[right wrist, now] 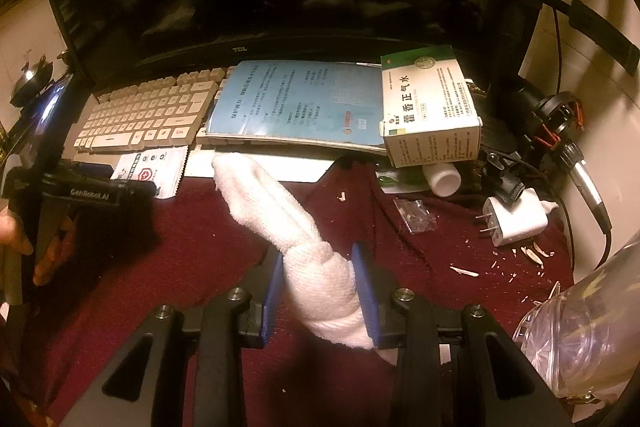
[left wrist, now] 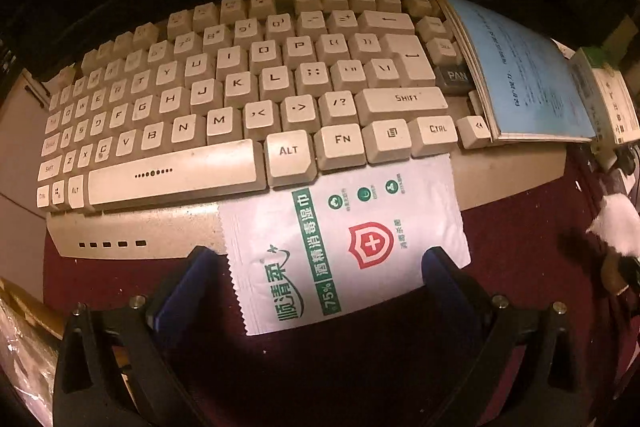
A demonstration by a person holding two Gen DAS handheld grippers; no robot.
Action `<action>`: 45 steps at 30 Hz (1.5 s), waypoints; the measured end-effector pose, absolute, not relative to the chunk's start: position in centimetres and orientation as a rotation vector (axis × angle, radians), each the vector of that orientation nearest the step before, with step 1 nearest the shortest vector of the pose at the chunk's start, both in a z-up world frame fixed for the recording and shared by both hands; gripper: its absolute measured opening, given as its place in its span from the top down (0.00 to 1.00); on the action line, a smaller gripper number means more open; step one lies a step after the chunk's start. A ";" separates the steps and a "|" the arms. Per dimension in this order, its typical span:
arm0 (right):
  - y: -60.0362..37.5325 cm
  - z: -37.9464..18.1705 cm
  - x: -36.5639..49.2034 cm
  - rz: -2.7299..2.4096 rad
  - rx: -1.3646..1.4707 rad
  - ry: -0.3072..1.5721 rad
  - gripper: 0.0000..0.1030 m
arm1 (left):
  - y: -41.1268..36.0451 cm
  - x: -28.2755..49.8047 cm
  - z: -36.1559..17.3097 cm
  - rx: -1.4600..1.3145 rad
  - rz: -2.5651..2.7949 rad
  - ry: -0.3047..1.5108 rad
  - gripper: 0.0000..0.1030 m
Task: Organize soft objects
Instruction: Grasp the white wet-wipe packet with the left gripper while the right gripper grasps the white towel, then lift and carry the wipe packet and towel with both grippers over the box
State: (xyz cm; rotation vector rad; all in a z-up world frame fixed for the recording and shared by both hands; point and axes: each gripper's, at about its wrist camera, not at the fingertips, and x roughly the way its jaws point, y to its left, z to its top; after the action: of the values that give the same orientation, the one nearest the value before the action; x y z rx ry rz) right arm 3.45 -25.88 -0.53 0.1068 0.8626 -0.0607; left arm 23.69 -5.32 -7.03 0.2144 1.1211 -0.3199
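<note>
A white wet-wipe packet (left wrist: 340, 247) with green print and a red shield lies flat on the dark red cloth, its far end on the keyboard's front edge. My left gripper (left wrist: 320, 267) is open, its blue fingers on either side of the packet. The packet also shows in the right wrist view (right wrist: 150, 171), beside the left gripper's body (right wrist: 92, 189). My right gripper (right wrist: 320, 267) is shut on a rolled white towel (right wrist: 288, 223) that sticks forward over the cloth. The towel's tip shows in the left wrist view (left wrist: 616, 227).
A white keyboard (left wrist: 224, 99) lies before a dark TCL monitor (right wrist: 240, 7). A blue booklet (right wrist: 296, 103) rests on the keyboard's right end, with a medicine box (right wrist: 432, 107) beside it. A white bottle (right wrist: 442, 179), plug adapter (right wrist: 516, 219), cables and a clear plastic container (right wrist: 580, 331) crowd the right.
</note>
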 end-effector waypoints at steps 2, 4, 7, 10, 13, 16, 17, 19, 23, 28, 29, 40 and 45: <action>-25.8 -0.5 3.4 -0.057 0.109 0.860 0.63 | -5.8 23.5 -6.7 0.228 -0.340 1.101 0.14; -25.8 -0.5 3.4 -0.056 0.111 0.858 0.63 | -6.6 23.3 -6.1 0.232 -0.357 1.090 0.35; -25.7 -0.5 3.4 -0.054 0.119 0.858 0.63 | -7.5 21.4 -4.5 0.198 -0.386 1.095 0.68; -25.4 -0.4 3.2 -0.040 0.119 0.850 0.63 | -8.0 20.6 -3.6 0.160 -0.397 1.091 0.79; -25.3 -0.1 3.0 -0.034 0.117 0.842 0.63 | -8.0 18.9 -3.4 0.110 -0.410 1.087 0.86; -25.2 0.1 2.9 -0.033 0.116 0.836 0.63 | -7.1 17.1 -3.2 0.065 -0.423 1.076 0.88; -25.2 0.2 2.9 -0.031 0.115 0.835 0.63 | -6.8 16.7 -2.9 0.051 -0.429 1.074 0.88; -25.0 0.4 2.9 -0.020 0.116 0.832 0.64 | -5.7 15.8 -2.4 0.020 -0.435 1.062 0.88; -24.2 0.7 3.0 0.000 0.104 0.828 0.64 | -4.2 13.4 -1.4 -0.014 -0.431 1.043 0.88; -22.8 1.2 3.0 0.024 0.089 0.817 0.64 | -2.2 10.8 -0.9 -0.026 -0.401 1.024 0.88; -22.5 1.3 3.0 0.030 0.087 0.814 0.64 | -1.3 10.6 -0.9 -0.034 -0.406 1.017 0.88; -19.2 2.1 2.3 0.087 0.062 0.792 0.64 | 4.0 5.9 1.7 -0.066 -0.378 0.929 0.88; -17.2 2.2 2.3 0.128 0.040 0.791 0.64 | 5.7 5.0 1.6 -0.062 -0.336 0.929 0.88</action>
State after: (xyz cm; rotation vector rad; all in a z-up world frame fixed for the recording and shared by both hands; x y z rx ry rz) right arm 2.28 -17.18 2.18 0.0404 0.7915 0.1283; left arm 4.95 5.71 1.57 -0.0617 0.9288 -0.3356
